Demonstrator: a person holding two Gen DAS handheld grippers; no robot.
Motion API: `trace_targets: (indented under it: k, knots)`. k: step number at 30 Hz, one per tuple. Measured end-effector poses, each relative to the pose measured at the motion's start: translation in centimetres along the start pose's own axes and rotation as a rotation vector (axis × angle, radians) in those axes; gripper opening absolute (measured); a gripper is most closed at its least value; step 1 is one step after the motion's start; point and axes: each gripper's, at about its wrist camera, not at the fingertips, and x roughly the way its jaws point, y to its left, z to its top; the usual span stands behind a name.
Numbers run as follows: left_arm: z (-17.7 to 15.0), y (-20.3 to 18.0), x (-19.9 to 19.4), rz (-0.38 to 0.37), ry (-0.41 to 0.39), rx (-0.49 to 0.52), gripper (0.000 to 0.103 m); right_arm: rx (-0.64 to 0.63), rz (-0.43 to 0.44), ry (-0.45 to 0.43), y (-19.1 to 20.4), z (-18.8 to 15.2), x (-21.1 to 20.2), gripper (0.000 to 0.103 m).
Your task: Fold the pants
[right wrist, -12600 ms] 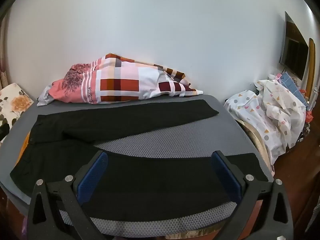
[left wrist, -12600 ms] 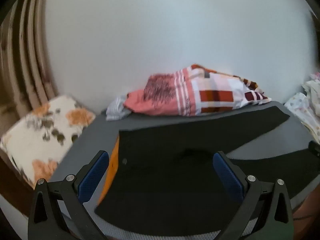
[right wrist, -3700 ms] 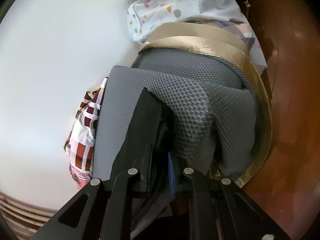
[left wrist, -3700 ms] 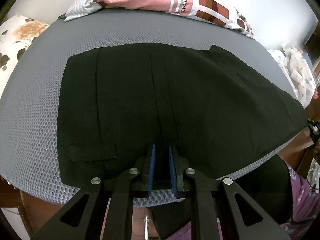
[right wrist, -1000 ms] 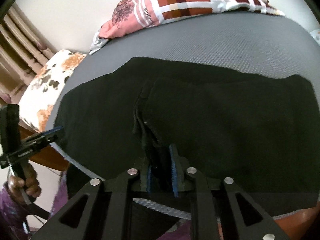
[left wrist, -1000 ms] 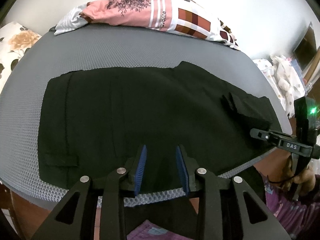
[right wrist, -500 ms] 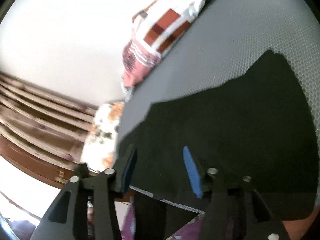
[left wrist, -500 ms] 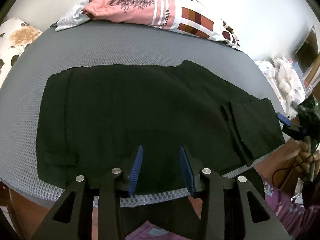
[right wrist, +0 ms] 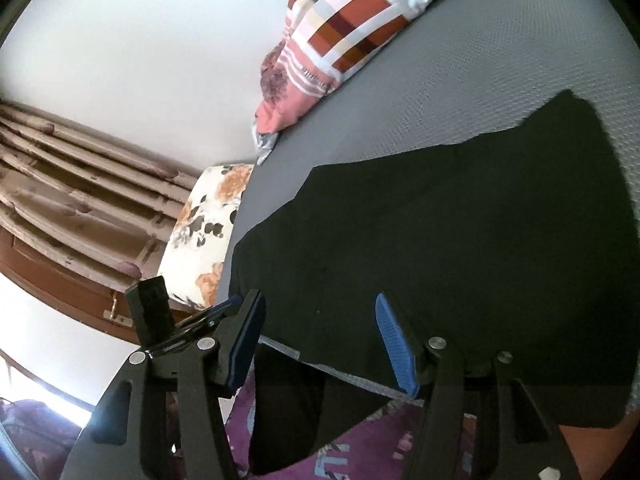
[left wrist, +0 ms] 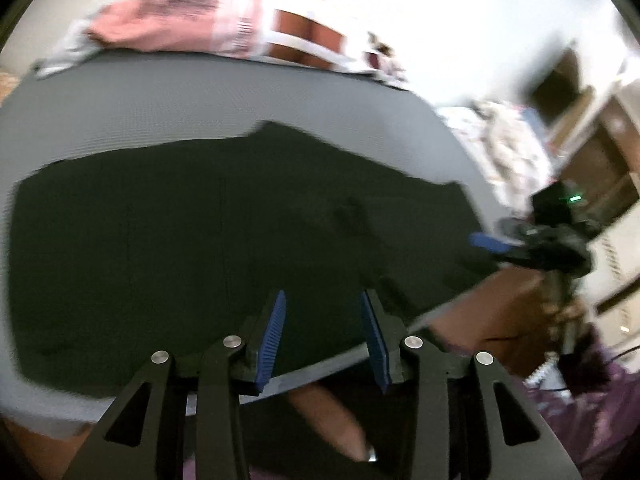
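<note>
Two grippers are recorded at the near edge of the bed [right wrist: 500,60]: left gripper [left wrist: 324,336] and right gripper [right wrist: 320,340], jaws of each parted, nothing held. Beyond them the black pants [left wrist: 200,232] lie folded flat on the grey mattress. Risk judged: a re-grasp catching only the top layer would drag the fold askew, or slide the near hem off the edge.

Pants [left wrist: 224,240] lie flat on the mattress [left wrist: 200,100], along its near edge. Folded blanket [left wrist: 240,28] on the far side, against the wall. Cushion [right wrist: 204,232] off the mattress's left end, clothes pile [left wrist: 504,148] off its right end. Both grippers sit at the near edge.
</note>
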Motion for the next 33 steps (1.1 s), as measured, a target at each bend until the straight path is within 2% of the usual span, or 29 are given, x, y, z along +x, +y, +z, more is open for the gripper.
trace_targets:
  k: [3, 7, 8, 10, 12, 14, 15, 16, 18, 20, 21, 23, 26, 27, 28, 29, 30, 33]
  knots:
    - [2.2, -1.8, 2.9, -0.105, 0.069, -0.023, 0.04, 0.048, 0.012, -0.01, -1.4, -0.5, -0.4, 0.057]
    - [4.6, -3.2, 7.2, -0.137, 0.164, -0.029, 0.04, 0.08, 0.033, -0.034, -2.3, -1.2, -1.0, 0.058]
    - [5.1, -3.6, 8.1, -0.131, 0.187, -0.017, 0.04, 0.086, 0.039, -0.039, -2.5, -1.3, -1.2, 0.059]
    - [5.9, -4.0, 10.2, -0.042, 0.239, -0.005, 0.04, 0.098, 0.051, -0.044, -2.9, -1.3, -1.3, 0.059]
    - [6.1, -3.8, 11.0, -0.014, 0.258, -0.025, 0.04, 0.107, 0.062, -0.045, -3.1, -1.2, -1.5, 0.059]
    - [6.2, -3.6, 10.8, -0.012, 0.243, -0.056, 0.04, 0.109, 0.073, -0.05, -3.0, -1.1, -1.7, 0.06]
    - [6.1, -3.4, 10.6, -0.007, 0.231, -0.076, 0.043, 0.111, 0.077, -0.053, -3.1, -1.1, -1.9, 0.062]
    - [6.1, -3.2, 10.6, 0.003, 0.227, -0.09, 0.05, 0.114, 0.083, -0.055, -3.1, -1.1, -2.0, 0.063]
    - [6.2, -2.7, 10.2, 0.031, 0.207, -0.139, 0.051, 0.126, 0.1, -0.059, -3.2, -1.2, -2.1, 0.066]
    - [6.5, -2.4, 10.0, 0.025, 0.19, -0.162, 0.055, 0.132, 0.106, -0.053, -3.3, -1.2, -2.0, 0.066]
    - [6.6, -2.4, 10.4, 0.017, 0.207, -0.165, 0.058, 0.134, 0.107, -0.051, -3.3, -1.2, -1.9, 0.067]
    - [6.5, -2.4, 11.8, 0.011, 0.243, -0.159, 0.058, 0.144, 0.111, -0.045, -3.5, -1.4, -1.7, 0.069]
    - [6.9, -3.3, 12.5, 0.014, 0.245, -0.11, 0.059, 0.156, 0.11, -0.035, -3.7, -1.5, -1.4, 0.07]
    - [6.9, -3.7, 12.6, 0.011, 0.237, -0.093, 0.051, 0.159, 0.11, -0.034, -3.7, -1.5, -1.4, 0.07]
    - [7.1, -4.0, 12.6, 0.026, 0.229, -0.073, 0.027, 0.16, 0.11, -0.035, -3.8, -1.6, -1.5, 0.07]
    - [7.1, -4.3, 12.7, 0.055, 0.224, -0.043, 0.015, 0.161, 0.103, -0.039, -3.8, -1.6, -1.5, 0.071]
    - [7.3, -4.2, 12.8, 0.075, 0.219, -0.022, 0.008, 0.16, 0.097, -0.046, -3.9, -1.5, -1.6, 0.073]
    - [7.7, -3.9, 12.3, 0.058, 0.184, -0.04, 0.006, 0.18, 0.117, -0.056, -4.3, -1.4, -1.6, 0.073]
